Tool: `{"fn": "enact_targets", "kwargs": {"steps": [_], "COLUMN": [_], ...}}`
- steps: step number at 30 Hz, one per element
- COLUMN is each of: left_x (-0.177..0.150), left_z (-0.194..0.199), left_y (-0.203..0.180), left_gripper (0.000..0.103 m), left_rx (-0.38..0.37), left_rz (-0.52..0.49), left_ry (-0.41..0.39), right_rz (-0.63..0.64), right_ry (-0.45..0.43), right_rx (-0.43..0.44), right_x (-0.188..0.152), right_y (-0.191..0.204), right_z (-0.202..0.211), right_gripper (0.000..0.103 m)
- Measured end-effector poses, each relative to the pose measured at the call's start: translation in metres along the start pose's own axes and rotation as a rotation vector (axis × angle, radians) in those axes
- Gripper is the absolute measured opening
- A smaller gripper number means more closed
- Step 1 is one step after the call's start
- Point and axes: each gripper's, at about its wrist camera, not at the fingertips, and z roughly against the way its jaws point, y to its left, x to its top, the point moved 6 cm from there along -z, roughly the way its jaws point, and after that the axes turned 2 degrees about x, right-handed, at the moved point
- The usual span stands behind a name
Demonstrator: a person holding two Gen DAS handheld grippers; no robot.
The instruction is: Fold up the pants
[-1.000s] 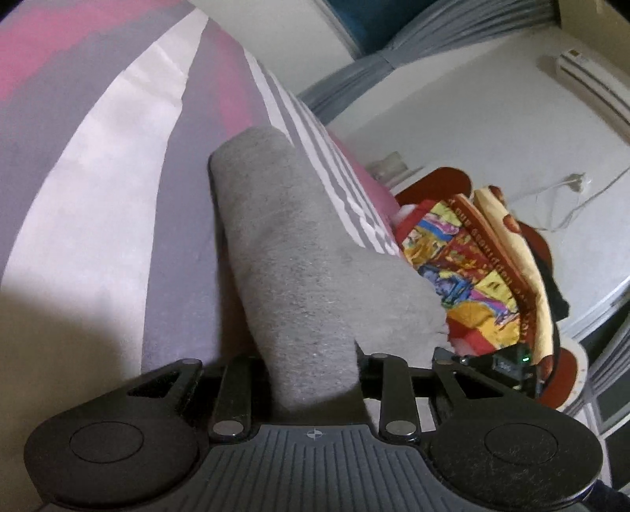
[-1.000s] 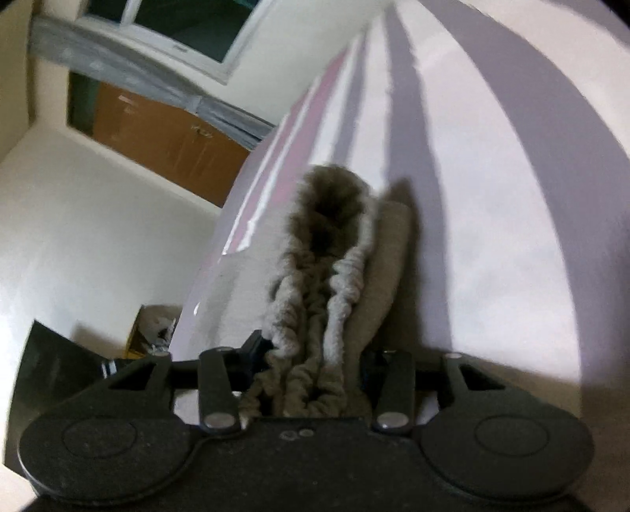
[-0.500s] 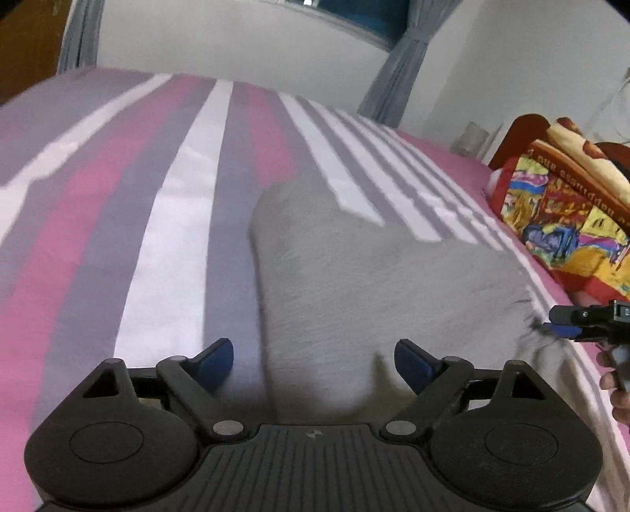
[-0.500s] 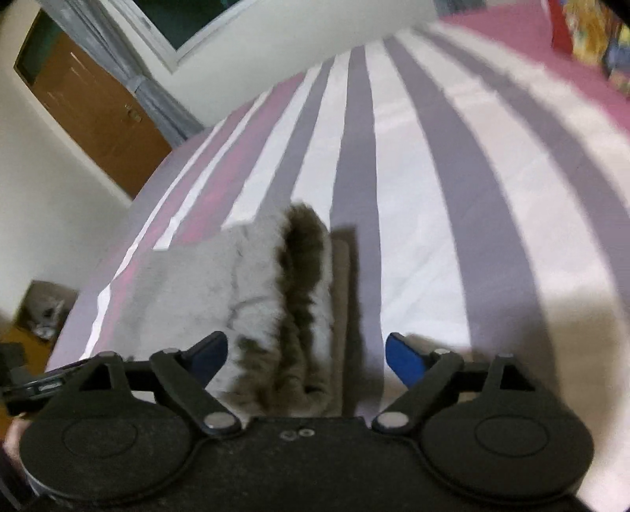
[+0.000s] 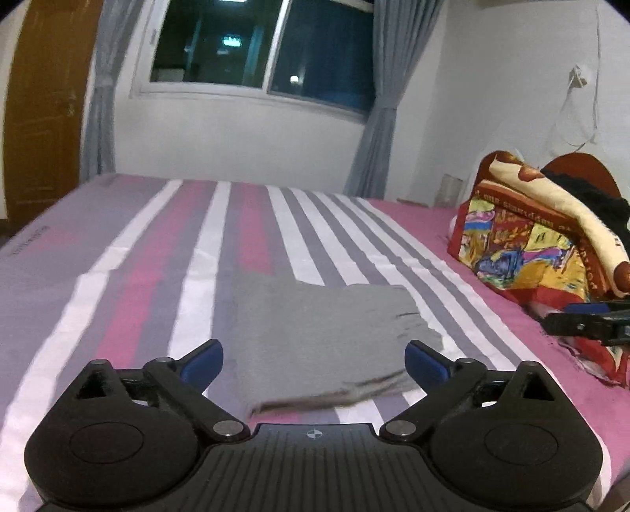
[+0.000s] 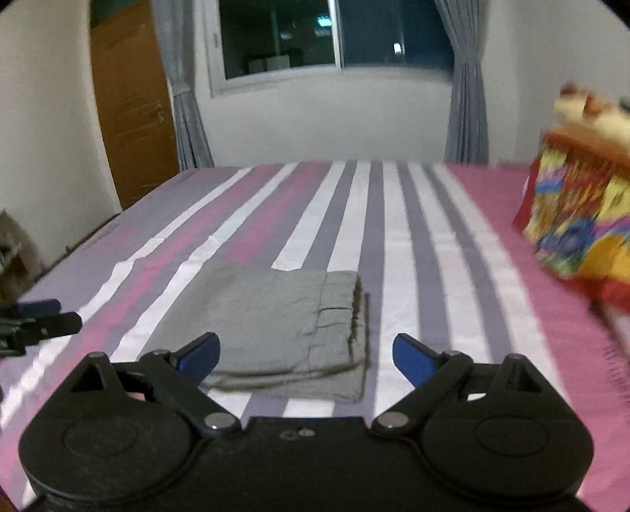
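1. One pair of grey pants [image 6: 283, 315] lies folded into a flat, compact stack on the striped bedsheet [image 6: 393, 220], its gathered waistband at the right edge of the stack in the right wrist view.
2. The left gripper [image 5: 315, 362] hangs above the near edge of the pants with its jaws opening (nearly as wide as they go); nothing is between the blue pads, which are clear of the cloth.
3. The right gripper [image 6: 305, 354] is likewise raised over the stack, its jaws opening and empty, the cloth lying below and beyond them.
4. Each gripper shows at the edge of the other's view, so the two are side by side.
5. A bright patterned blanket [image 5: 531, 240] is heaped to the right on the pink part of the bed.
6. Beyond the bed are a dark window [image 6: 334, 35] with grey curtains and a wooden door [image 6: 130, 102] on the left.
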Motion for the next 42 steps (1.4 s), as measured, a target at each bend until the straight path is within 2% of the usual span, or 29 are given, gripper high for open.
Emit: {"fn": "enact_targets", "kwargs": {"steps": [5, 8, 12, 20, 25, 31, 35, 42], "left_x": [-0.015, -0.021, -0.030, -0.058, -0.071, -0.084, -0.093, -0.090], "left_z": [0.084, 0.128, 0.176, 0.250, 0.302, 0.362, 0.386, 0.384], "left_y": [-0.012, -0.021, -0.032, -0.054, -0.063, -0.083, -0.097, -0.095], "left_gripper": [0.098, 0.098, 0.103, 0.103, 0.103, 0.103, 0.103, 0.103], "left_rx": [0.003, -0.025, -0.025, 0.002, 0.007, 0.008, 0.003, -0.016], "left_rz": [-0.019, -0.027, -0.041, -0.051, -0.037, -0.070, -0.094, -0.085], "left_ry": [-0.048, -0.074, -0.107, -0.142, -0.186, -0.239, -0.259, -0.270], "right_rz": [-0.008, -0.034, -0.063, -0.092, -0.065, -0.075, -0.074, -0.050], "right_ry": [-0.074, -0.101, -0.110, -0.143, -0.174, -0.234, -0.247, -0.220], "right_rx": [-0.032, -0.049, -0.047, -0.042, -0.062, -0.074, -0.063, -0.039], "right_x": [-0.018, -0.024, -0.039, -0.068, -0.090, -0.109, -0.124, -0.115], "right_y": [0.016, 0.023, 0.031, 0.049, 0.063, 0.065, 0.071, 0.091], "right_z": [0.073, 0.101, 0.133, 0.189, 0.230, 0.285, 0.304, 0.287], "right_gripper": [0.095, 0.095, 0.095, 0.095, 0.095, 0.095, 0.095, 0.095]}}
